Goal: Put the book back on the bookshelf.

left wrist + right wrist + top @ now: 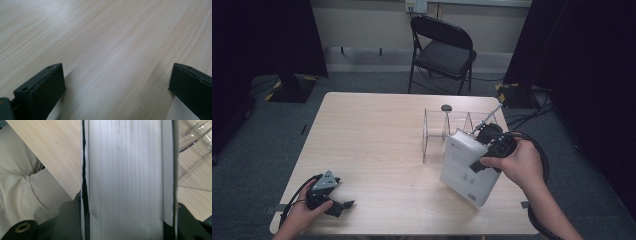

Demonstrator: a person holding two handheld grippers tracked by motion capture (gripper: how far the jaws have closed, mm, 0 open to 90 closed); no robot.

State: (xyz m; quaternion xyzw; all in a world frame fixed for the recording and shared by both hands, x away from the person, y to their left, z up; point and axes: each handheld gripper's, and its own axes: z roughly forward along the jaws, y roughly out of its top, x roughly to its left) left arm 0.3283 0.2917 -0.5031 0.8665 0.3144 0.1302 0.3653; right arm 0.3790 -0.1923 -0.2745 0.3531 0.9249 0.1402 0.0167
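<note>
Left gripper (343, 204) sits nearest me, low on the table (372, 130) at the near left corner, jaws wide apart with bare wood between them, gripping nothing. Left hand (304, 212) wraps its body from behind; the grey plate (325, 181) on top faces up and its cable loops off the table edge beside my wrist.

Right gripper (478, 145) is farther out on the right side, clamped on the book (467, 167). In the right gripper view the page block (125, 180) runs straight up between both jaws, pads pressing on each cover, so it's a firm grasp by the thickness. Right hand (512, 162) is on the gripper body, just right of the book.

Book is white, tilted, with its lower corner toward me over the table near the right edge and its top end at my right gripper.

Just beyond the right gripper: clear rack (447, 132) with upright dividers, book's top end touching or right beside its near edge, can't tell which. Small dark object (446, 107) sits past the rack.

Past the table: black folding chair (442, 50) against the wall.
</note>
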